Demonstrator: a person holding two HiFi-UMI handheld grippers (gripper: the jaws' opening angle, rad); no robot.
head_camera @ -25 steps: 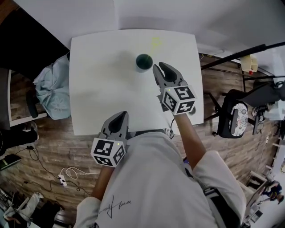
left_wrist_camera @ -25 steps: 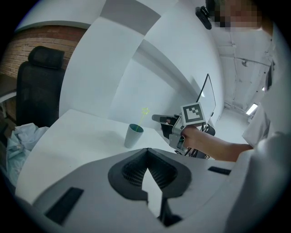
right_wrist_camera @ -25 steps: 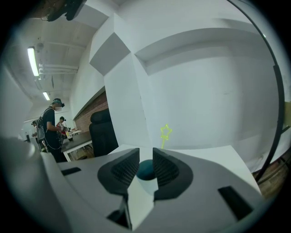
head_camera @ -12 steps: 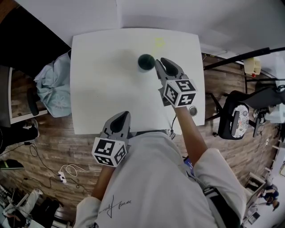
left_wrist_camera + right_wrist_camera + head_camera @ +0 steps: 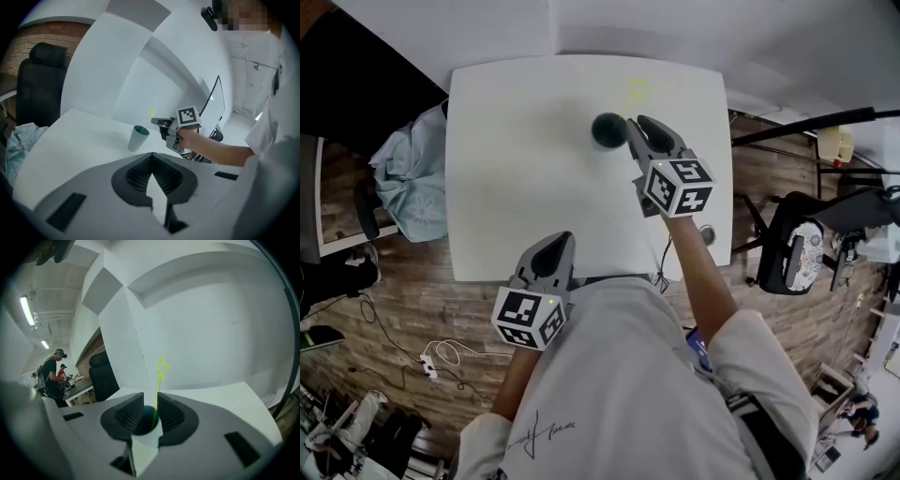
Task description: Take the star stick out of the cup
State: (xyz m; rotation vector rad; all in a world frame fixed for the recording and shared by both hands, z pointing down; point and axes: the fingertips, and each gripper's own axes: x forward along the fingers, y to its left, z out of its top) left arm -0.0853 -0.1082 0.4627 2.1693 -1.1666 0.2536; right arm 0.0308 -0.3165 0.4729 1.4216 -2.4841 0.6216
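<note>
A dark green cup (image 5: 607, 129) stands at the far middle of the white table (image 5: 516, 187). A thin yellow-green star stick (image 5: 161, 367) rises upright out of it. My right gripper (image 5: 639, 133) is open, its tips right beside the cup's right side. In the right gripper view the cup (image 5: 146, 437) and the stick's stem show in the gap between the jaws (image 5: 150, 401). My left gripper (image 5: 551, 247) hangs at the table's near edge, shut and empty. From the left gripper view (image 5: 151, 157), the cup (image 5: 138, 138), star (image 5: 151, 112) and right gripper (image 5: 161, 123) appear far ahead.
A light blue cloth (image 5: 408, 183) lies on a seat left of the table, next to a black chair (image 5: 37, 89). Another chair (image 5: 802, 248) and a dark stand are on the right. A small round object (image 5: 706, 232) sits at the table's right edge. People (image 5: 54, 371) stand far back.
My right gripper has moved forward across the table until its tips are beside the cup. The left gripper and the cup have stayed put.
</note>
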